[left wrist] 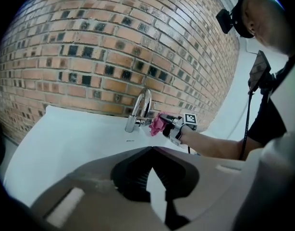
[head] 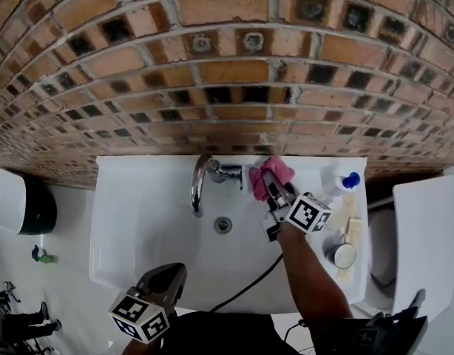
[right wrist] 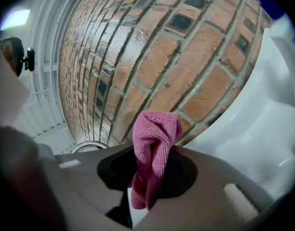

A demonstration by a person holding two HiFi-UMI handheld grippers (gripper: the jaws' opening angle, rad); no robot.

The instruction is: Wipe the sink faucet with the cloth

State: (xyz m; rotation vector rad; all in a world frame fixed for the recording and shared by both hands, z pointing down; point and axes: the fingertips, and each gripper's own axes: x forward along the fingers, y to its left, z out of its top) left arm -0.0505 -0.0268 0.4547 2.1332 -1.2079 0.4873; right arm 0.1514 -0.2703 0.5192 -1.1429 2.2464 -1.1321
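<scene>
1. Cloth (head: 271, 173): pink, bunched. It sits at the back of the sink (head: 138, 220), just right of the faucet (head: 200, 183) and next to its side handle. Cannot tell whether cloth and handle touch.
2. Right gripper (head: 273, 192): jaws clamped on the cloth. The right gripper view shows a fold pinched between the pads, with most of the fabric standing loose above them.
3. Left gripper (head: 168, 278): held low over the sink's near rim, well apart from the faucet. Jaws together, nothing between them.
4. Risk: the hold is on a narrow fold only. Dragging along the chrome spout could pull the cloth out of the jaws or roll it up, so the hard jaw tips rub the metal instead of the fabric.
5. Risk: a push against the side handle could turn the water on.
6. Risk: the right forearm works close to the right ledge. A wide sweep could tip the blue-capped bottle (head: 338, 182) into the basin.
7. Containers: the basin holds nothing loose, only the drain (head: 223, 225). On the right ledge are the bottle and a small round cup (head: 344, 255); their contents are not readable. A dark bin (head: 16, 202) with a white lid stands on the floor at left, inside hidden.
</scene>
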